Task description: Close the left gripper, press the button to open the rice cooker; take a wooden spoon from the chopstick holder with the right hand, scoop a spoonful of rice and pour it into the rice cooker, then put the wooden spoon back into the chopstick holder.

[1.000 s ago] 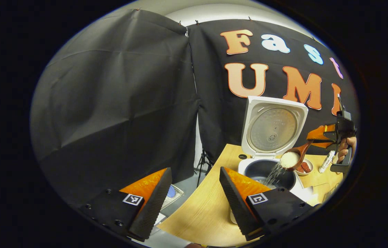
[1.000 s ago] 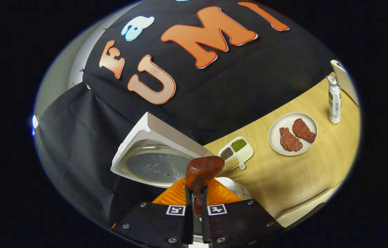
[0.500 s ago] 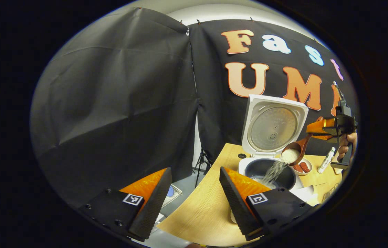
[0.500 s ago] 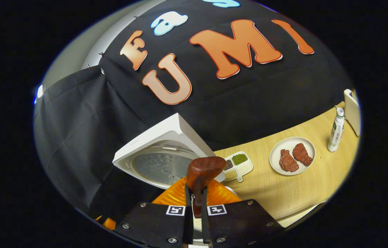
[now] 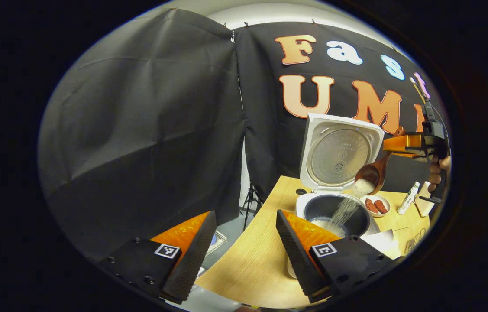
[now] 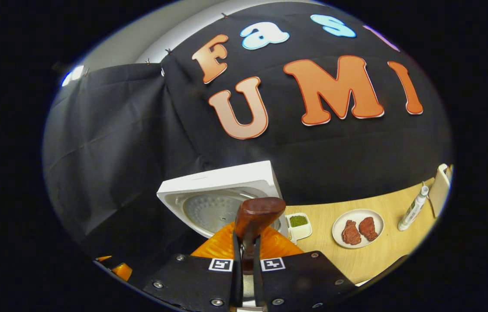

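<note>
The desk (image 5: 248, 264) carries the rice cooker (image 5: 334, 203) near its far edge, lid (image 5: 339, 151) standing upright and open, so the button step is judged done. The inner pot (image 5: 334, 216) is dark, with a pale heap of rice gathering at its bottom.

The step in hand is the pour. In the left gripper view the right tongs (image 5: 399, 142) are up at the right beside the lid, clamped on the handle of the wooden spoon (image 5: 371, 173). The spoon slopes down from them with its bowl tipped over the pot, and a stream of rice (image 5: 345, 208) falls from the bowl into the cooker. Some rice is left in the bowl, so the pour is not finished. In the right gripper view the same tongs (image 6: 244, 260) are nearly together with the spoon's handle end (image 6: 257, 213) pinched between them and sticking up above the fingers.

The left tongs (image 5: 244, 247) hang wide apart at the near edge of the desk, holding nothing, well apart from the cooker.

Smaller things stand past the cooker: a plate (image 6: 357, 228) with two reddish pieces, a small compartment dish (image 6: 299, 225) with green grains, and a white bottle (image 6: 412, 209).

Next, I judge, the spoon needs tipping further until the bowl empties, then levelling and carrying to the chopstick holder, which I cannot pick out here, keeping the grip firm so the handle does not twist.
</note>
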{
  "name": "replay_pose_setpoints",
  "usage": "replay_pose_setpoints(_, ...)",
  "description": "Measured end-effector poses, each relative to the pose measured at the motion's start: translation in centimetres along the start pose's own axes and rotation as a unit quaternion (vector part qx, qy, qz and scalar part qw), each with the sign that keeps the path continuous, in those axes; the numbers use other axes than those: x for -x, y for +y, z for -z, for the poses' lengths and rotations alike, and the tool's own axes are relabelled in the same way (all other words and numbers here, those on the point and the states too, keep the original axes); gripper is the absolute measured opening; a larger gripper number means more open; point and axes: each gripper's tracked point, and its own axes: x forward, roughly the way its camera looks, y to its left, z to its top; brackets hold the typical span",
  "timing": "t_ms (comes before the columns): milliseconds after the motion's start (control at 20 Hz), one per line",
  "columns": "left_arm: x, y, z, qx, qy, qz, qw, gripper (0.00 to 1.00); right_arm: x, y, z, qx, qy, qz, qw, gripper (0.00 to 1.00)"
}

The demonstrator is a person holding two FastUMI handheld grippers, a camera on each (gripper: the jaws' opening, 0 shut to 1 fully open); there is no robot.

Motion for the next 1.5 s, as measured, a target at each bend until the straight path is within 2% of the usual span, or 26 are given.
replay_pose_setpoints(100,0.1,0.1,0.1,0.002,0.002,-0.001,1.0,0.95,0.2,0.4,-0.5,0.039,-0.012,0.0,0.999,0.09)
replay_pose_setpoints(250,0.3,0.2,0.1,0.001,0.003,0.0,1.0,0.95,0.5,1.6,-1.3,0.085,-0.03,-0.008,0.996,0.09)
replay_pose_setpoints(300,0.4,0.2,0.0,-0.001,0.003,0.001,1.0,0.92,0.5,2.0,-1.8,0.106,-0.038,-0.008,0.994,0.09)
replay_pose_setpoints(400,0.4,0.2,0.0,-0.005,-0.001,0.003,1.0,0.95,0.8,2.4,-2.7,0.157,-0.058,-0.004,0.986,0.09)
replay_pose_setpoints(450,0.4,0.3,0.1,-0.006,-0.002,0.004,1.0,0.92,1.0,2.8,-3.0,0.184,-0.066,-0.004,0.981,0.09)
replay_pose_setpoints(550,0.5,0.2,0.0,-0.005,-0.001,0.006,1.0,0.95,1.2,4.0,-3.1,0.222,-0.074,-0.015,0.972,0.09)
replay_pose_setpoints(700,0.6,0.2,-0.1,-0.007,0.0,0.007,1.0,0.92,2.1,5.6,-3.0,0.253,-0.086,-0.035,0.963,0.09)
replay_pose_setpoints(850,0.8,0.2,-0.2,-0.014,-0.001,0.006,1.0,0.95,3.2,6.2,-3.5,0.273,-0.098,-0.046,0.956,0.09)
replay_pose_setpoints(1000,1.5,-0.1,-1.3,-0.04,-0.02,-0.008,0.999,0.92,4.2,6.8,-4.5,0.246,-0.108,-0.072,0.96,0.1)
replay_pose_setpoints(1100,2.7,-1.1,-1.1,-0.037,-0.024,-0.006,0.999,0.95,5.7,6.5,-5.2,0.221,-0.109,-0.084,0.965,0.09)
replay_pose_setpoints(1200,3.0,-2.7,-0.6,-0.029,-0.016,0.0,0.999,0.92,6.7,5.5,-5.5,0.182,-0.104,-0.094,0.973,0.09)
replay_pose_setpoints(1250,3.4,-3.2,-0.4,-0.028,-0.013,0.0,1.0,0.95,7.0,4.8,-5.4,0.159,-0.097,-0.098,0.978,0.1)
replay_pose_setpoints(1350,4.1,-4.7,-0.4,-0.033,-0.014,0.003,0.999,0.92,8.1,2.6,-5.2,0.122,-0.084,-0.099,0.984,0.09)
replay_pose_setpoints(1400,4.2,-5.6,-0.5,-0.039,-0.011,0.004,0.999,0.95,8.5,1.0,-4.9,0.107,-0.078,-0.093,0.987,0.09)
replay_pose_setpoints(1500,4.6,-7.2,-0.7,-0.048,-0.011,0.008,0.999,0.92,9.5,-2.5,-4.3,0.085,-0.063,-0.071,0.992,0.1)
